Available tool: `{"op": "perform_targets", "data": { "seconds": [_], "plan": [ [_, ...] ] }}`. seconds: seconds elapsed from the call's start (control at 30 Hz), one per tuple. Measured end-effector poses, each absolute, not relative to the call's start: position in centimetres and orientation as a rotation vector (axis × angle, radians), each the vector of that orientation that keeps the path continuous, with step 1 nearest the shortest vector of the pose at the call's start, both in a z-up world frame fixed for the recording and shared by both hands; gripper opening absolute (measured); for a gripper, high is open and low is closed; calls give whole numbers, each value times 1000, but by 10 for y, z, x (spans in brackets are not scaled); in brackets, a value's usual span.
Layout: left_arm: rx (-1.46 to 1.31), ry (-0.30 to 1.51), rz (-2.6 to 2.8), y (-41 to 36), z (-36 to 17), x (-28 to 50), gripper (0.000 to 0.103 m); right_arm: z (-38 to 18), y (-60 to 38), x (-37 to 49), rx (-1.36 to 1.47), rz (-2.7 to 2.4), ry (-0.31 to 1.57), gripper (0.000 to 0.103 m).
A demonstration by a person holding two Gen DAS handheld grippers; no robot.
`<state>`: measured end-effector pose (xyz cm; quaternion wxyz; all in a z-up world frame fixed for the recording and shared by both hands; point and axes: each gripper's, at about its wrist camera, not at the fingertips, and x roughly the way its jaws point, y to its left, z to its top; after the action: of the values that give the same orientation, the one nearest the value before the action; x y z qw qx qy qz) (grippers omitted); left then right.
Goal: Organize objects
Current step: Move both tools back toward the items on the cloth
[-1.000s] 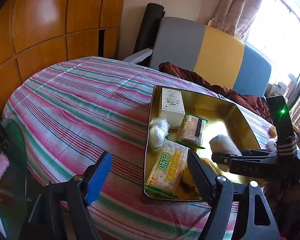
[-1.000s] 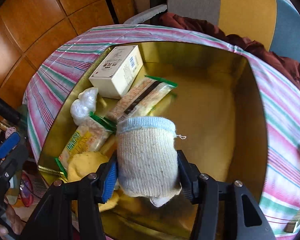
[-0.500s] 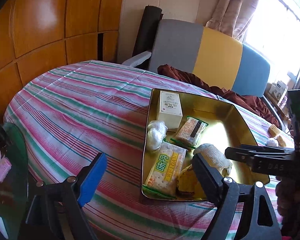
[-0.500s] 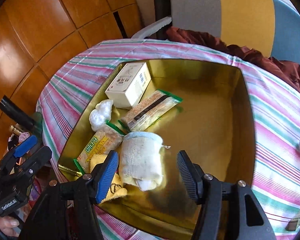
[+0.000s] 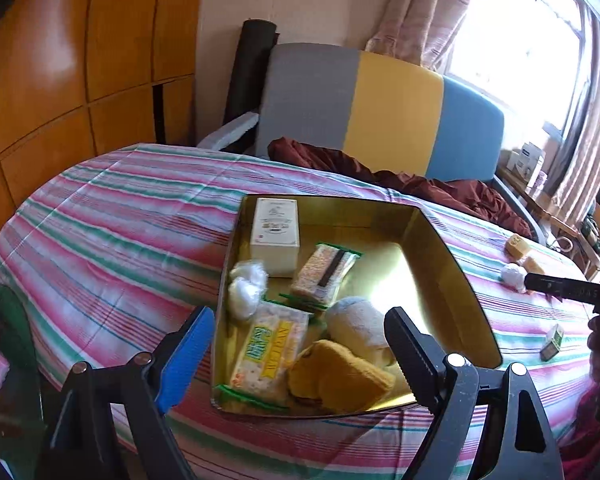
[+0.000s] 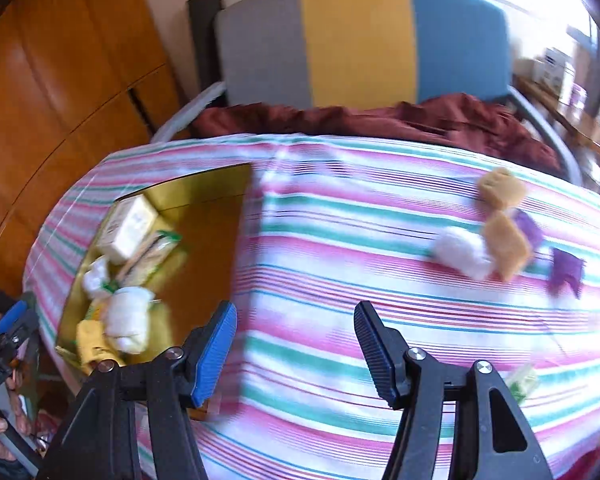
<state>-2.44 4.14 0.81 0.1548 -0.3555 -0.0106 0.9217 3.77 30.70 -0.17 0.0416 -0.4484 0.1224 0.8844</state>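
A gold tin tray (image 5: 452, 264) sits on the striped tablecloth. In it lie a white box (image 5: 275, 235), two snack packets (image 5: 324, 272), a white wad (image 5: 246, 290), a yellow cloth (image 5: 338, 376) and a rolled sock (image 5: 356, 330). My left gripper (image 5: 296, 356) is open and empty, hovering at the tray's near edge. My right gripper (image 6: 294, 352) is open and empty over bare tablecloth right of the tray (image 6: 216, 248). The sock (image 6: 130, 318) lies in the tray. On the cloth to the right lie two tan sponges (image 6: 504, 244), a white wad (image 6: 462, 252) and purple pieces (image 6: 564, 272).
A grey, yellow and blue chair (image 5: 380, 108) with a maroon cloth (image 5: 400, 176) stands behind the table. Wood panelling (image 5: 60, 72) is at left. A small green packet (image 6: 524, 384) lies near the right edge. A window (image 5: 520, 40) is at back right.
My right gripper opened, let the sock go into the tray, and swung right over the tablecloth. My left gripper drew back a little and stayed open.
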Motion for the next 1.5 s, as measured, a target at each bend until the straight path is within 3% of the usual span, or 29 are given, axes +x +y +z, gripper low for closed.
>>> {"op": "perform_targets", "data": {
  "seconds": [0.33,0.6,1.5],
  "plan": [
    [-947,134,2476,120,25,-17,87,-8,463,100,-1160,2360,595,63],
    [-908,294,2318,207,31,-9,89,-48,527,139,-1067,2153,931,63],
    [-1063,542,2029,451,-46,-61,92,-58,535,138,-1090,2178,1105,63]
  ]
}}
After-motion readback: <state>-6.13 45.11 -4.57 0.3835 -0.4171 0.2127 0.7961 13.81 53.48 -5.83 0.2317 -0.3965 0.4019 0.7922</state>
